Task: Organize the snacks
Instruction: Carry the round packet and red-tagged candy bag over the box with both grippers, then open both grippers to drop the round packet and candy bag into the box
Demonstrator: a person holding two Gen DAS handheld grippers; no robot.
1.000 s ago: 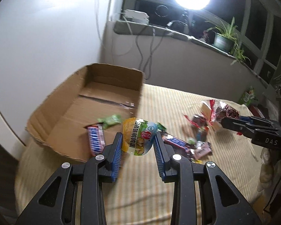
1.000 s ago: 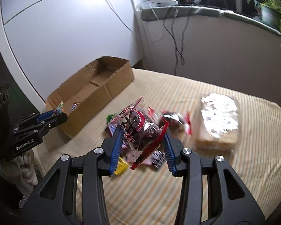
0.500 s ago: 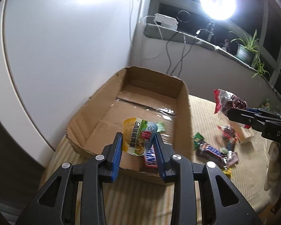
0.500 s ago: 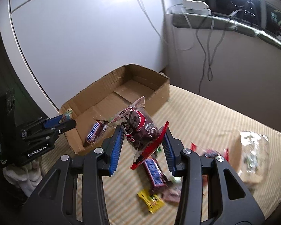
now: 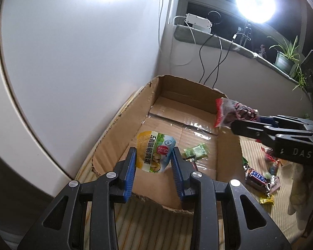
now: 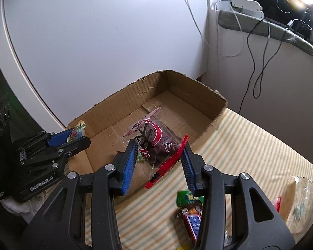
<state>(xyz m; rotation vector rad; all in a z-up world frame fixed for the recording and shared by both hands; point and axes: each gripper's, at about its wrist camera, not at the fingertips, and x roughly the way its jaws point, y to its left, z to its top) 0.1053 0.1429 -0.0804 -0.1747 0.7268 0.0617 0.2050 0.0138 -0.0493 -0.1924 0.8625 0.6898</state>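
My left gripper (image 5: 153, 163) is shut on a yellow and green snack pouch (image 5: 153, 153) and holds it above the near end of an open cardboard box (image 5: 177, 112). My right gripper (image 6: 158, 158) is shut on a clear red-printed bag of dark snacks (image 6: 154, 139) over the box's right wall (image 6: 217, 112). That bag (image 5: 233, 112) and the right gripper (image 5: 235, 125) show in the left wrist view. The left gripper (image 6: 77, 138) with the pouch (image 6: 77, 130) shows in the right wrist view. A green candy (image 5: 196, 151) lies in the box.
The box sits on a striped yellow cloth (image 6: 250, 145) against a white wall. Loose snacks lie right of the box: a Snickers bar (image 5: 258, 176), a yellow candy (image 5: 266, 200), a green packet (image 6: 187, 198) and a clear bag (image 6: 300, 198). Cables hang from a sill (image 5: 215, 41).
Both grippers have moved left from the snack pile to over the box, each still holding its packet. The box now fills the middle of both views.
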